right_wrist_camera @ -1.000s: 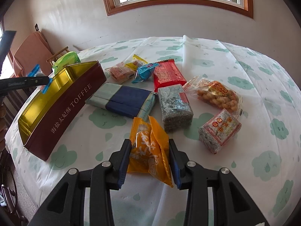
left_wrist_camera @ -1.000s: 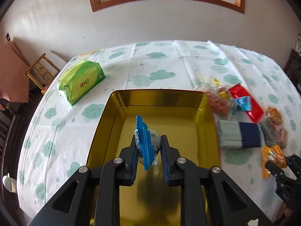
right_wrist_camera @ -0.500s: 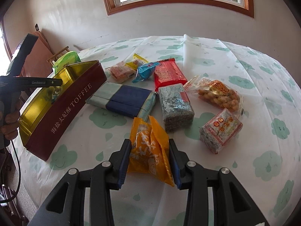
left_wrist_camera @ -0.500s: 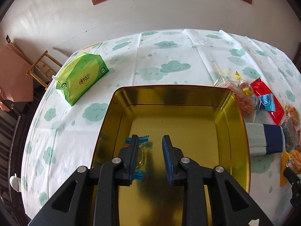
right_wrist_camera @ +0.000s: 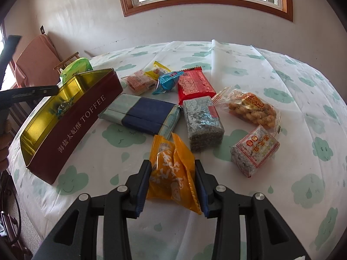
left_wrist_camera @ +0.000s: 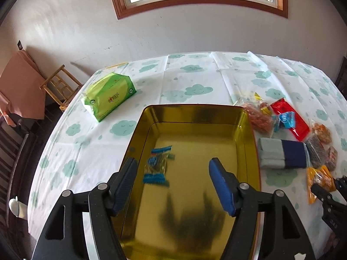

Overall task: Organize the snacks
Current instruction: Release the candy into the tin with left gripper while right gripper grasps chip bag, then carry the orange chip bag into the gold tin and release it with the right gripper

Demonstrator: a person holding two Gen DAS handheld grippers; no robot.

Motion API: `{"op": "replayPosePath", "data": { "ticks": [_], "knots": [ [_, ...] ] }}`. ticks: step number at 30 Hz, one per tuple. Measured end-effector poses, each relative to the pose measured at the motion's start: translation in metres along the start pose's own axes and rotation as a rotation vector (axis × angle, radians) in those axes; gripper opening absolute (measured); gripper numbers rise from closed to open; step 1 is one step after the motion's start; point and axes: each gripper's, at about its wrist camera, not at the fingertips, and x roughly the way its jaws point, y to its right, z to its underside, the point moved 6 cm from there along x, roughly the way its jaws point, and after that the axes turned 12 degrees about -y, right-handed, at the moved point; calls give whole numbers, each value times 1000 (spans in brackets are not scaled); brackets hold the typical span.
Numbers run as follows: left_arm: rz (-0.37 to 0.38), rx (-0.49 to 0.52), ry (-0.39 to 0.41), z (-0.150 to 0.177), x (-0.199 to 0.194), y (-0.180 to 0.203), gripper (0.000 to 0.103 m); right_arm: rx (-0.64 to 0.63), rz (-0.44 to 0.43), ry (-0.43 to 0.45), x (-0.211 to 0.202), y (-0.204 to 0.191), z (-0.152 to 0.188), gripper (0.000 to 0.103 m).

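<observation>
A gold-lined toffee tin sits on the cloud-print tablecloth; its dark red side shows in the right wrist view. A blue-edged candy packet lies inside the tin. My left gripper is open wide and empty above the tin. My right gripper is shut on an orange snack packet that lies on the table; this packet also shows in the left wrist view. Several loose snacks lie right of the tin.
A blue-grey pack, a grey block, a red packet, a bag of fried twists and a white-labelled pack lie on the table. A green tissue pack sits left of the tin. A wooden chair stands beyond the edge.
My left gripper let go of the blue-edged packet, which now lies in the tin, then opened wide and rose. My right gripper has stayed shut on the orange packet.
</observation>
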Motion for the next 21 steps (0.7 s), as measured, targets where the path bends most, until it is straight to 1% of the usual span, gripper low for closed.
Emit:
{"op": "replayPosePath", "data": {
  "ticks": [7, 10, 14, 16, 18, 21],
  "knots": [
    [-2, 6, 38, 24, -28, 2, 70, -9, 12, 0, -1, -1, 0, 39],
    [1, 7, 56, 32, -33, 0, 74, -10, 18, 0, -2, -1, 0, 39],
    [9, -8, 92, 40, -33, -6, 75, -7, 23, 0, -3, -3, 3, 39],
    [27, -25, 131, 42, -32, -12, 75, -7, 26, 0, -4, -4, 4, 39],
    [27, -50, 172, 44, -31, -22, 75, -4, 25, 0, -4, -5, 6, 39],
    [80, -113, 216, 47, -26, -44, 75, -1, 24, 1, -6, -7, 7, 39]
  ]
}}
